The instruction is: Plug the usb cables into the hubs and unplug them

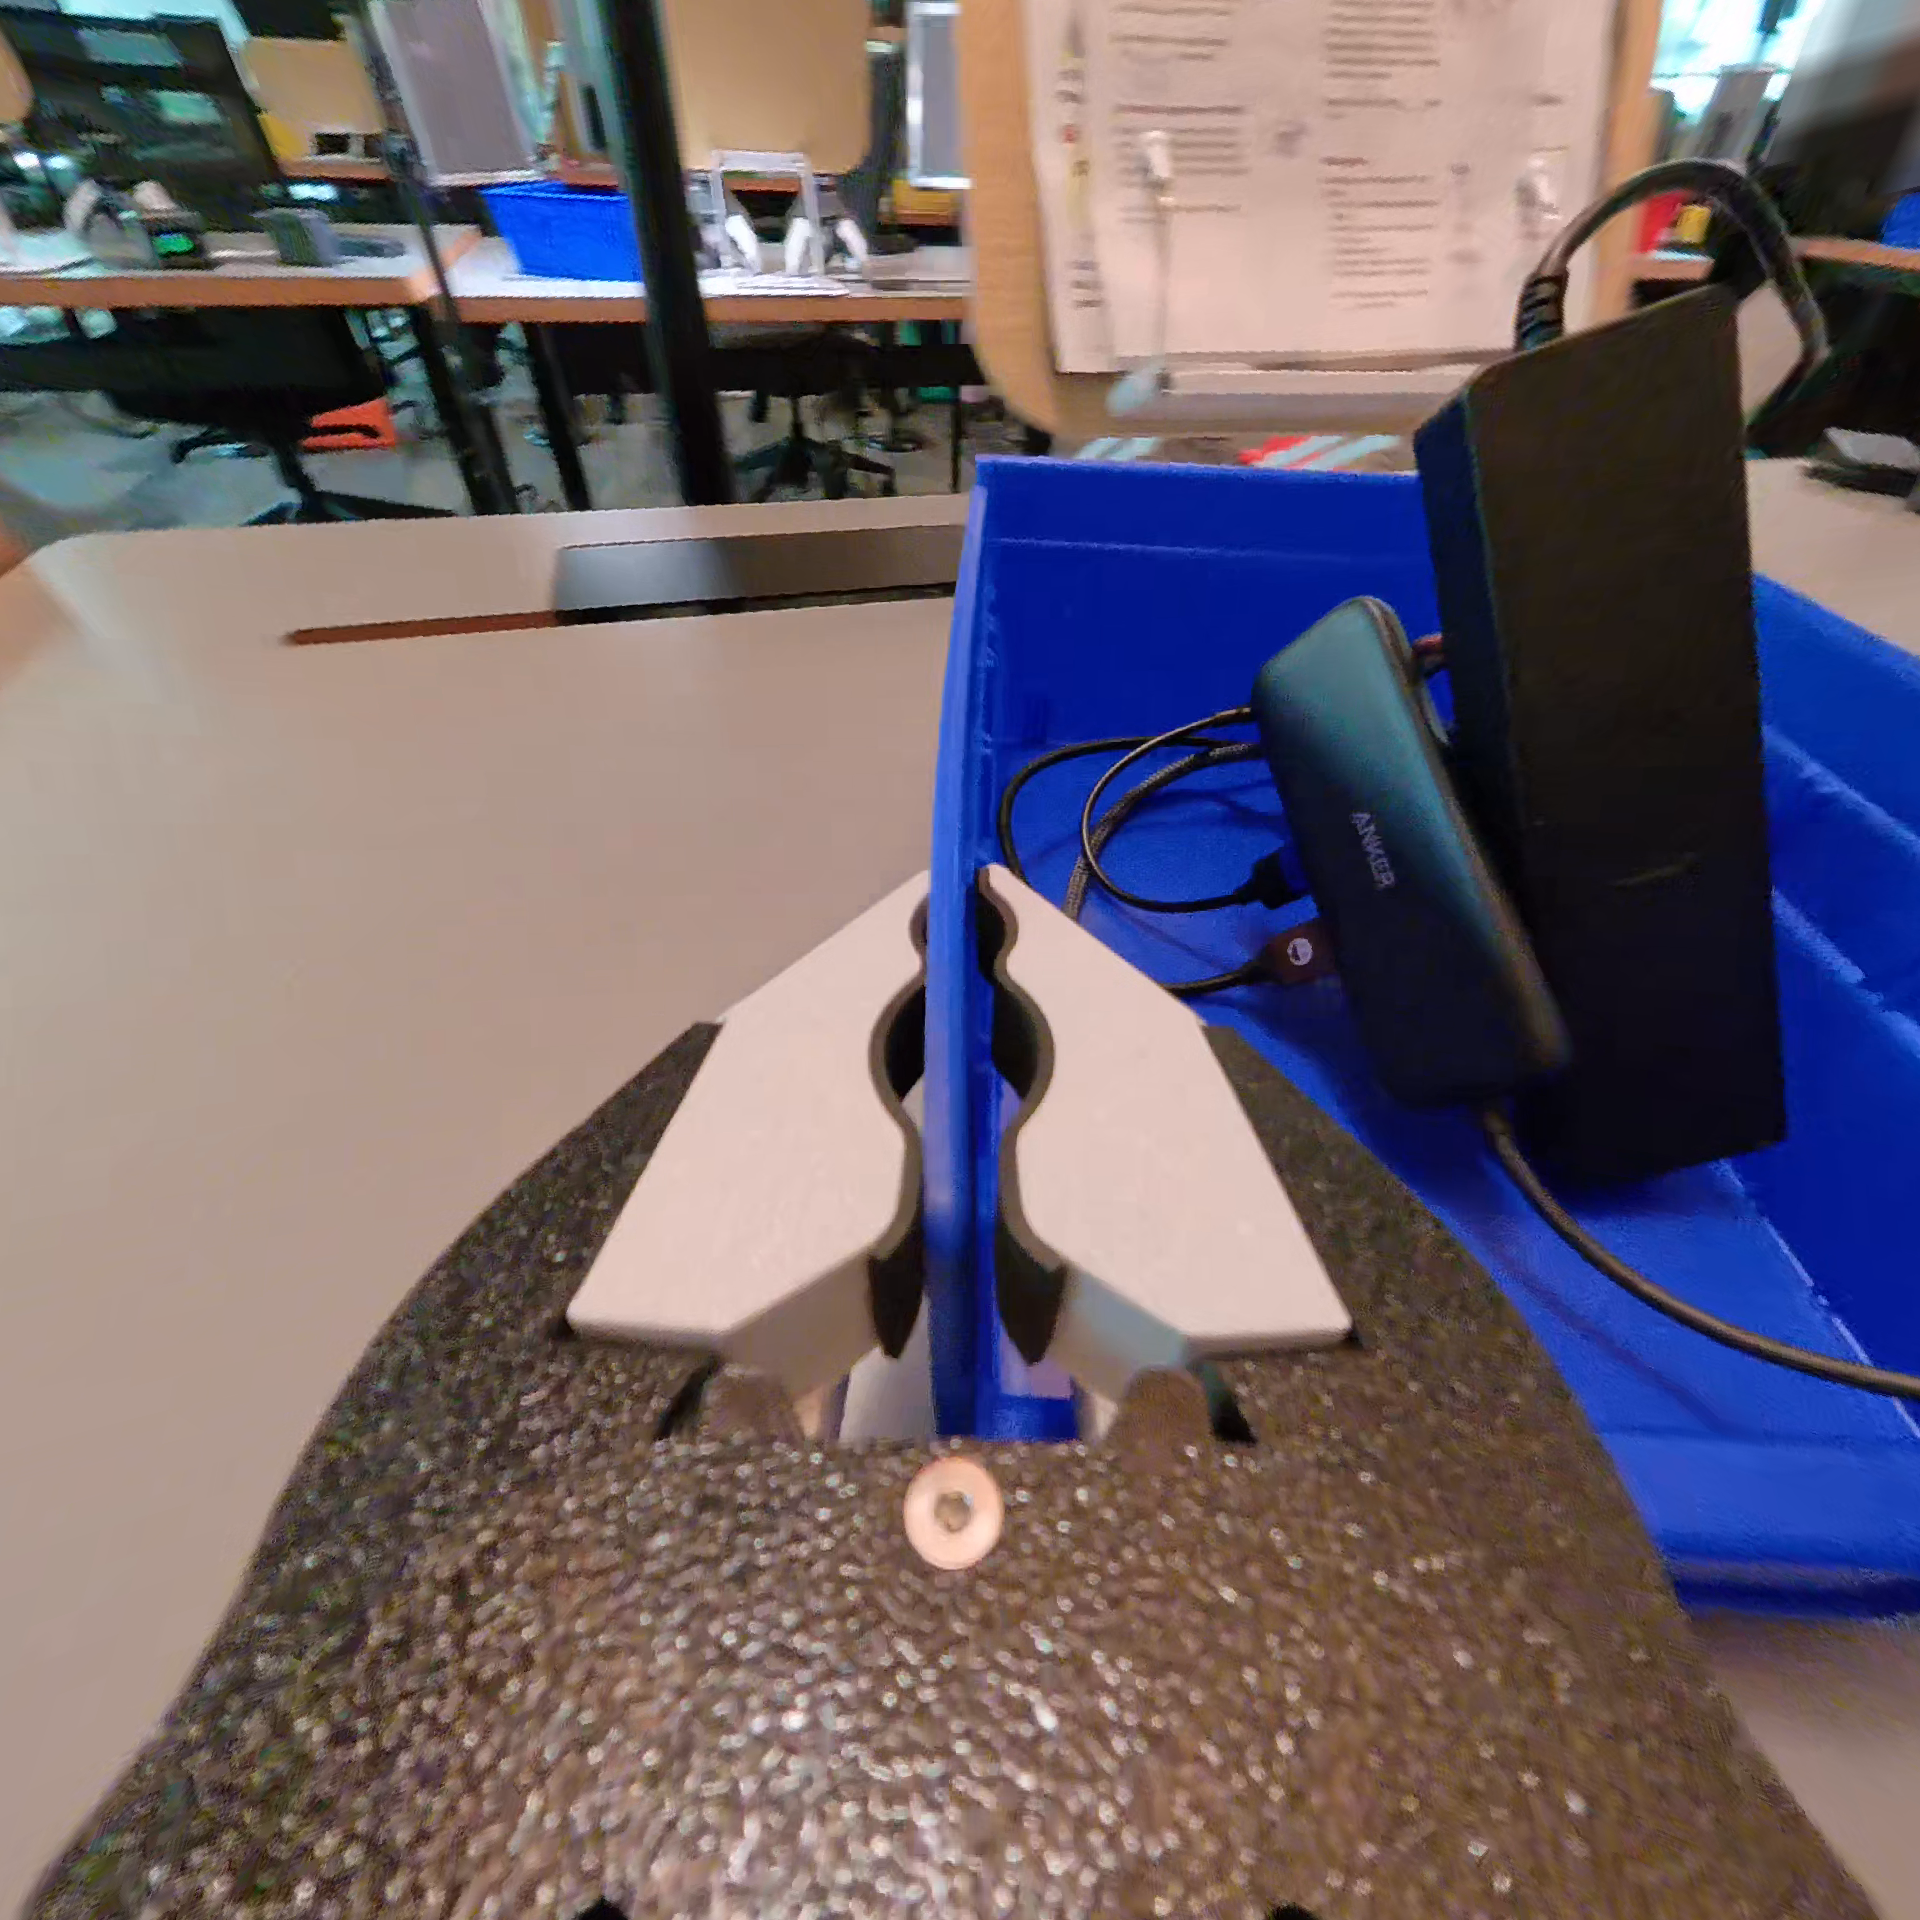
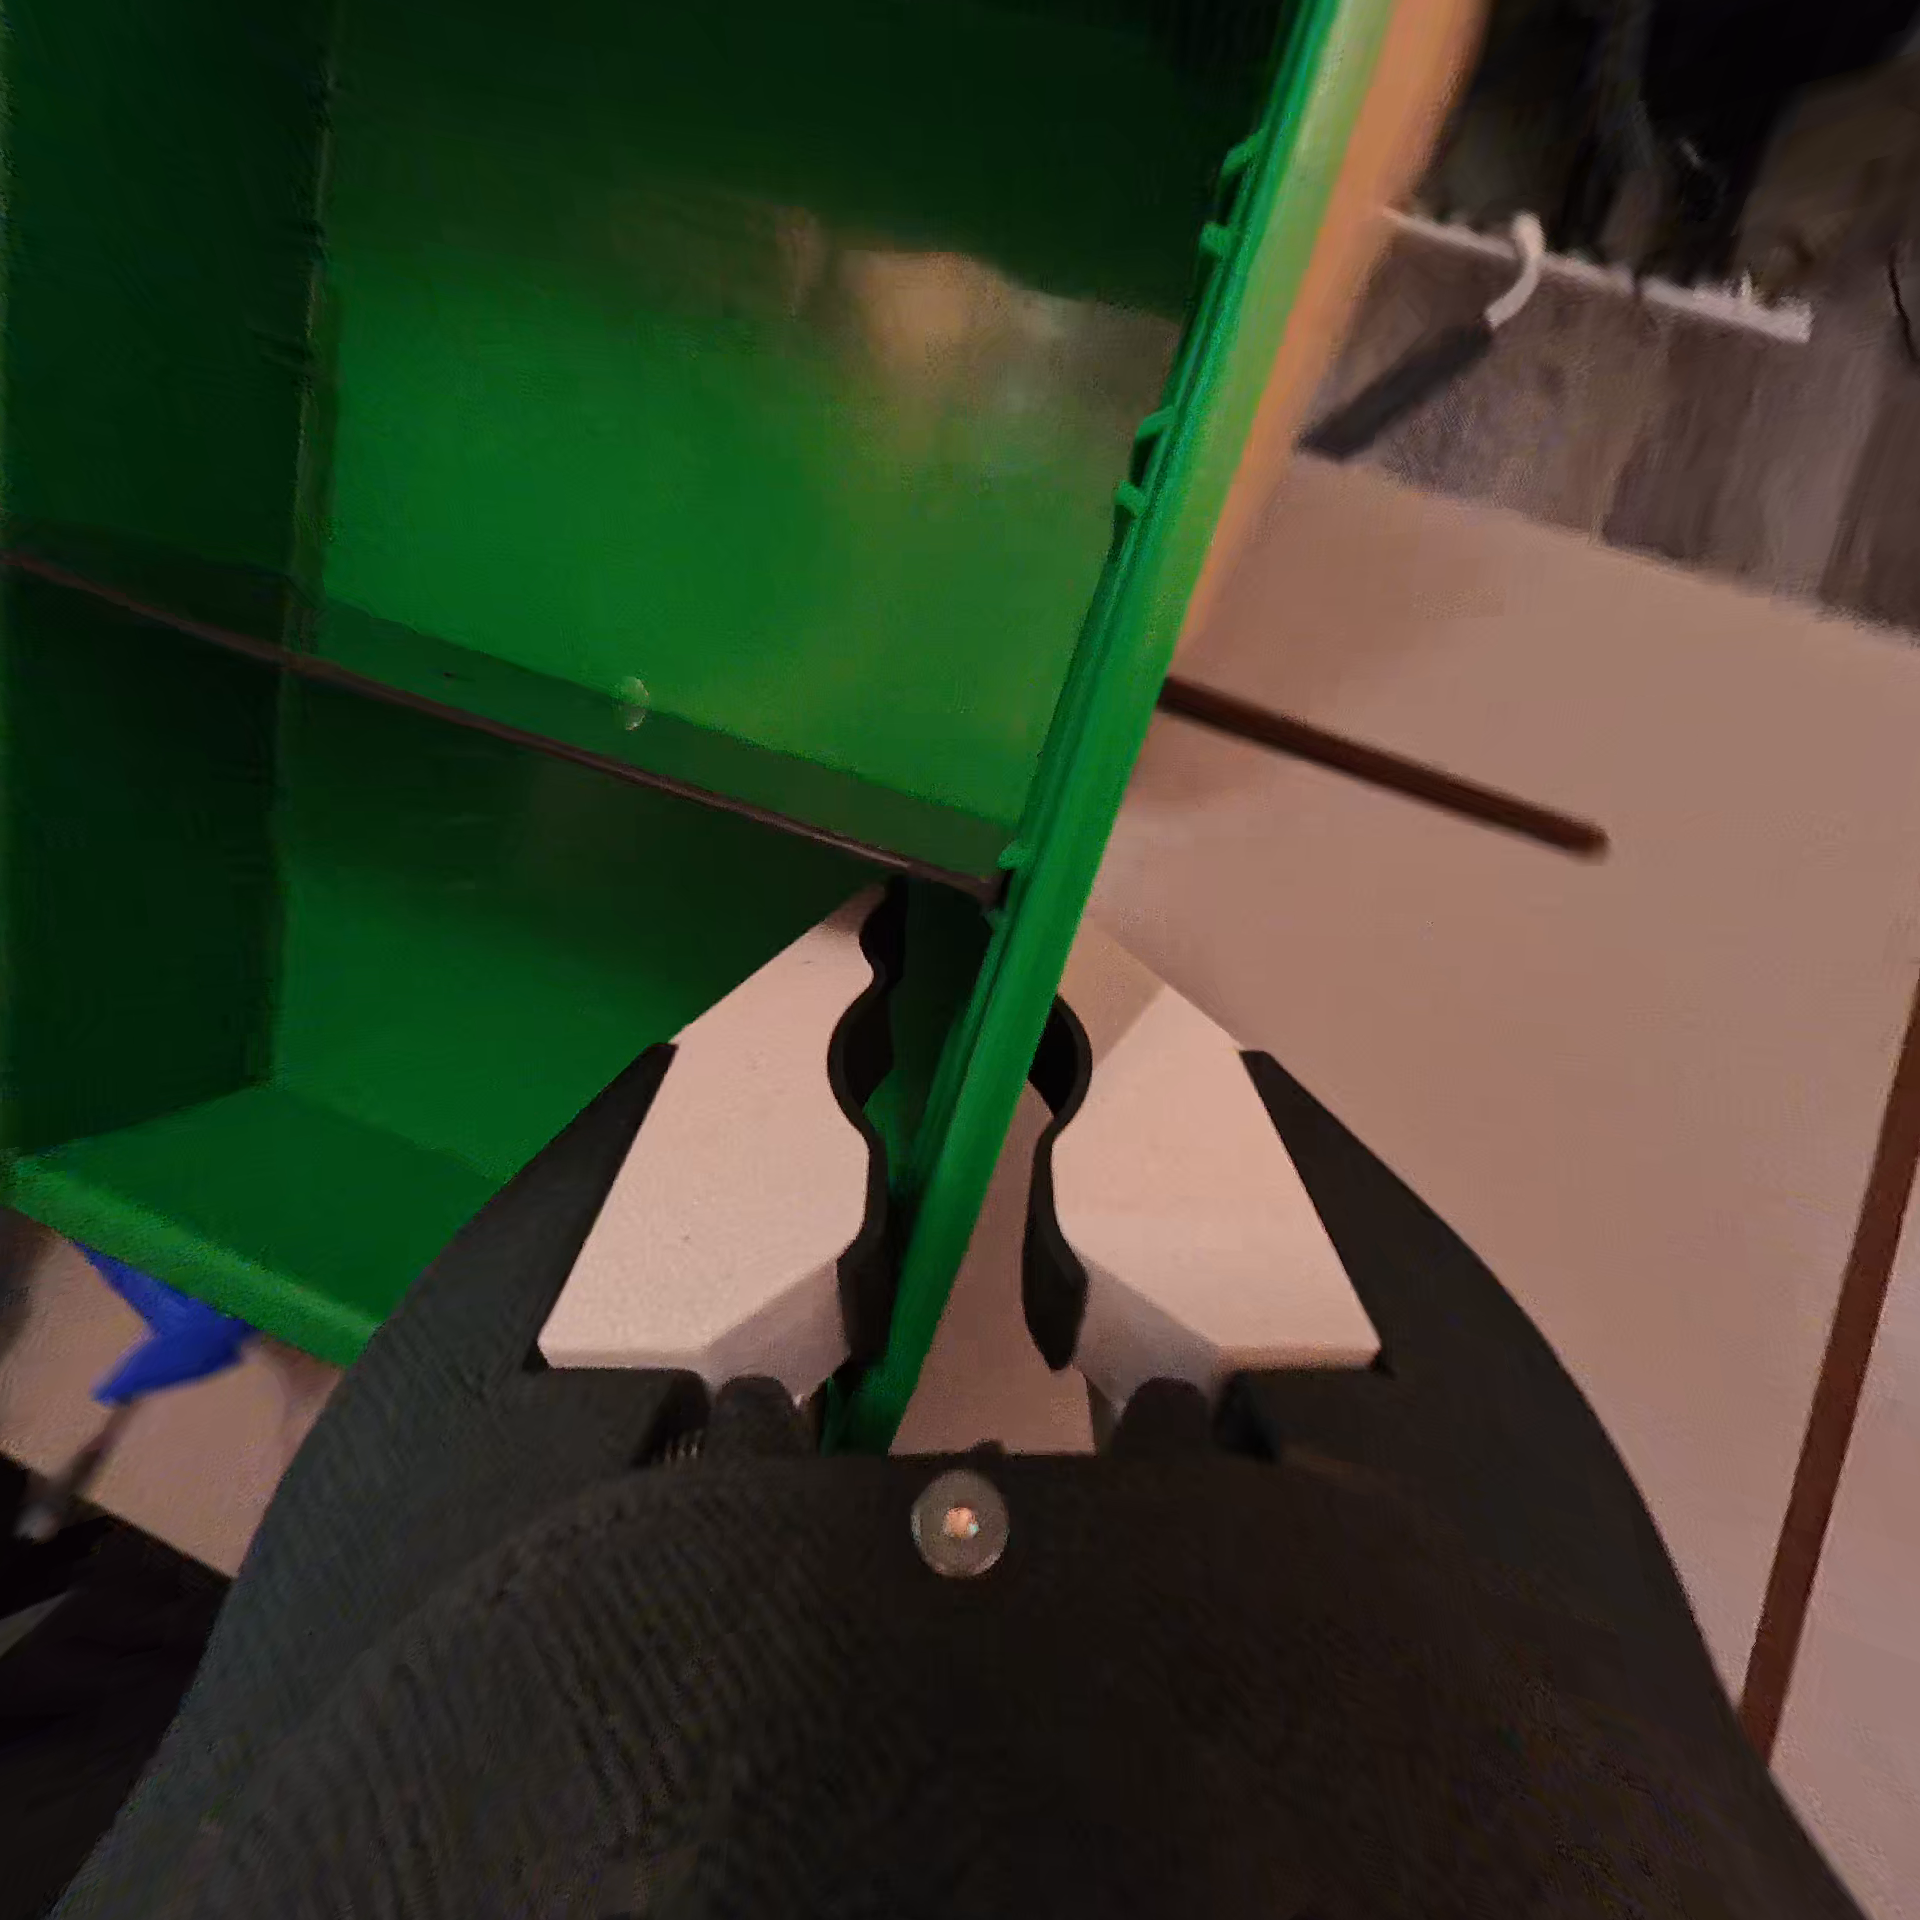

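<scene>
The left gripper [image 1: 951, 914] pinched the blue bin [image 1: 954, 727] wall; hubs [image 1: 1392, 842] beyond. The right gripper [image 2: 977, 935] straddled the green bin [image 2: 1122, 665] wall, grip unclear.

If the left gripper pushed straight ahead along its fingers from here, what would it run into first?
The left gripper straddles the blue bin's wall, so it would mostly slide along that wall. Its inner finger would probably meet the coiled black cables first, then the dark hub; depth is unclear.

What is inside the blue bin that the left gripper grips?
In the blue bin: two dark hubs leaning upright, and coiled black cables. They cover the bin's floor behind them.
</scene>
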`<action>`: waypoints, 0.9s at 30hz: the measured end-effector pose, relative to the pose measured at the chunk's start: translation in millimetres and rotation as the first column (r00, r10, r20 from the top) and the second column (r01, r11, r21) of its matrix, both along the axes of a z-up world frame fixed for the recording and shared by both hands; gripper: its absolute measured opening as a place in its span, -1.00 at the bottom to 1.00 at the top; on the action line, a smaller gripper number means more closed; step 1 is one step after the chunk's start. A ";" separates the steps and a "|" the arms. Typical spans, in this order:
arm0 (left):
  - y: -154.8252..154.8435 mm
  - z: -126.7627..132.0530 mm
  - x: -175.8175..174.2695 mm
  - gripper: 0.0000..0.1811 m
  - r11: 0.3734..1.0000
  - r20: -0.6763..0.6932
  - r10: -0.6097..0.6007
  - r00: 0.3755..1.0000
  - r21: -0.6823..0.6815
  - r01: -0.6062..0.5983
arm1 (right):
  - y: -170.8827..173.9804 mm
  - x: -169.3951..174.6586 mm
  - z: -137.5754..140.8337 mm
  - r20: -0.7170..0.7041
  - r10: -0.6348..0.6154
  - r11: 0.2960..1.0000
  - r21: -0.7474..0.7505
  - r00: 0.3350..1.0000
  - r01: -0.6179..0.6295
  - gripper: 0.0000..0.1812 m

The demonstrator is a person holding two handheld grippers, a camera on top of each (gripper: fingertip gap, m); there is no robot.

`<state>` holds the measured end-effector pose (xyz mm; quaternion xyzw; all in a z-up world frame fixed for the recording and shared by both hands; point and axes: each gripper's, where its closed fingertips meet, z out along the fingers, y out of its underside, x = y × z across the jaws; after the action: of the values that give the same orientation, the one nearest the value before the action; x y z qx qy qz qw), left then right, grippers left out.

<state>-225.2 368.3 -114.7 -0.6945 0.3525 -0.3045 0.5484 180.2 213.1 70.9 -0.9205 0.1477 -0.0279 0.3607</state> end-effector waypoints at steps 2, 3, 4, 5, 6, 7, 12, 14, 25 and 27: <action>21.4 0.1 -20.9 -1.00 0.998 0.014 0.066 0.998 -0.019 -0.066 | -55.2 35.4 -36.2 -0.063 -0.093 0.996 -0.004 0.994 0.093 -0.78; 31.7 0.1 -32.1 -1.00 0.995 0.019 0.101 0.995 -0.026 -0.100 | -82.0 49.5 -58.2 -0.096 -0.138 0.990 -0.015 0.986 0.137 -0.78; 41.9 0.0 -44.0 -1.00 0.990 0.022 0.135 0.991 -0.030 -0.134 | -108.2 61.5 -81.3 -0.129 -0.182 0.983 -0.029 0.975 0.180 -0.78; 51.8 0.2 -56.2 -1.00 0.985 0.026 0.171 0.985 -0.035 -0.171 | -133.8 71.7 -105.2 -0.157 -0.229 0.973 -0.053 0.961 0.223 -0.78; 61.2 0.3 -68.3 -1.00 0.978 0.033 0.207 0.978 -0.043 -0.205 | -157.1 79.8 -128.2 -0.179 -0.272 0.962 -0.081 0.946 0.261 -0.78; 70.0 0.3 -79.9 -1.00 0.970 0.041 0.239 0.970 -0.053 -0.236 | -178.1 86.0 -149.9 -0.197 -0.313 0.949 -0.108 0.929 0.297 -0.78; 104.0 0.9 -129.6 -1.00 0.928 0.055 0.371 0.927 -0.066 -0.367 | -236.6 102.3 -217.1 -0.249 -0.390 0.919 -0.170 0.887 0.356 -0.78; 111.6 0.9 -143.4 -1.00 0.913 0.061 0.407 0.912 -0.073 -0.402 | -240.8 106.4 -227.6 -0.249 -0.376 0.925 -0.166 0.893 0.343 -0.78; 126.7 3.8 -160.2 -0.96 0.904 0.011 0.421 0.907 -0.086 -0.419 | -200.4 138.6 -233.6 -0.148 -0.292 0.952 -0.144 0.945 0.272 -0.75; 123.3 18.1 -163.1 -0.80 0.895 -0.002 0.443 0.897 -0.057 -0.442 | -195.0 143.3 -225.8 -0.140 -0.296 0.954 -0.097 0.945 0.284 -0.69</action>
<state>-388.3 491.6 -96.7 -0.7699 0.1736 -0.1856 0.5854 323.6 18.1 -154.9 -0.9010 0.3076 -0.0156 0.3054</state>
